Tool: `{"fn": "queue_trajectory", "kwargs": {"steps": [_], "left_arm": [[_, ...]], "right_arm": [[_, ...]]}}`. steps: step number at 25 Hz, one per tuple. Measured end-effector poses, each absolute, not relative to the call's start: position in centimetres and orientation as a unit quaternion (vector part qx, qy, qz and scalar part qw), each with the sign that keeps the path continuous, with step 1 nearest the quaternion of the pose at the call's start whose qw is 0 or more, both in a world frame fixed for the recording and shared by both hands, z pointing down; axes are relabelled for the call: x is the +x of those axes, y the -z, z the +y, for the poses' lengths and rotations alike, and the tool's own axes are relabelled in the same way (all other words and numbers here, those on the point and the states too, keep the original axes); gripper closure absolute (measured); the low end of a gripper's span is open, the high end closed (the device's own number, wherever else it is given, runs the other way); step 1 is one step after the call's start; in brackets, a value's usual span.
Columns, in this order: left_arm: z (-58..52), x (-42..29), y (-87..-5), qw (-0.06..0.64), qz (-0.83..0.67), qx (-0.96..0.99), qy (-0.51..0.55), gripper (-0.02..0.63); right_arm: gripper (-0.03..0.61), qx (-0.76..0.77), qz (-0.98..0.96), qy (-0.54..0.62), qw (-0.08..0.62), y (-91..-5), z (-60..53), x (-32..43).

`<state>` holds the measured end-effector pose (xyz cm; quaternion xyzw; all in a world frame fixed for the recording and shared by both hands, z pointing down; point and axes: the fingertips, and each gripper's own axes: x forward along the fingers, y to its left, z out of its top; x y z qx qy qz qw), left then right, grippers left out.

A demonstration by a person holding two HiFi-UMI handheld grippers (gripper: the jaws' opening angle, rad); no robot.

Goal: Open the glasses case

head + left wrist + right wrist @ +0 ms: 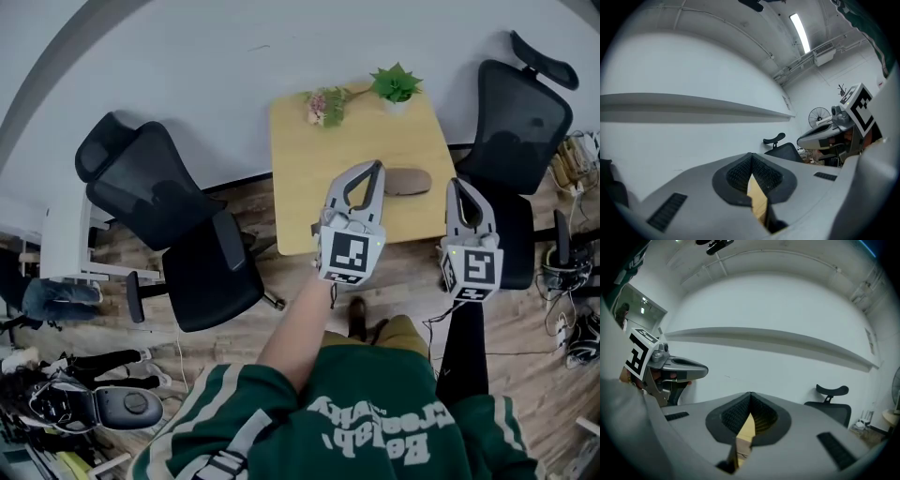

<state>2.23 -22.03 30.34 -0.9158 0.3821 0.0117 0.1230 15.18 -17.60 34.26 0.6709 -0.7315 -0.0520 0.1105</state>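
A brown oval glasses case [407,180] lies shut near the front edge of a small light wooden table [309,150]. My left gripper [377,167] hangs in the air over the table's front edge, just left of the case, with its tips meeting and nothing between them. To the right of the case my right gripper [457,183] is also shut and empty. Both point level at the white wall. The left gripper view shows its pads [740,174] closed together, and the right gripper view shows the same of its pads [736,416]. Neither gripper touches the case.
A green potted plant [395,86] and a pink flower pot [324,105] stand at the table's far edge. Black office chairs stand left [178,225] and right [520,122] of the table. Cables and clutter lie on the wooden floor at the right [567,272].
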Motion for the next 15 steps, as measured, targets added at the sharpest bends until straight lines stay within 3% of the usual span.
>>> {"fn": "queue_trajectory", "kwargs": {"steps": [15], "left_arm": [[-25.5, 6.0, -33.8, 0.103, 0.382, -0.918, 0.018, 0.6]], "right_arm": [[0.572, 0.646, -0.753, 0.027, 0.126, -36.3, -22.7, 17.8]]}}
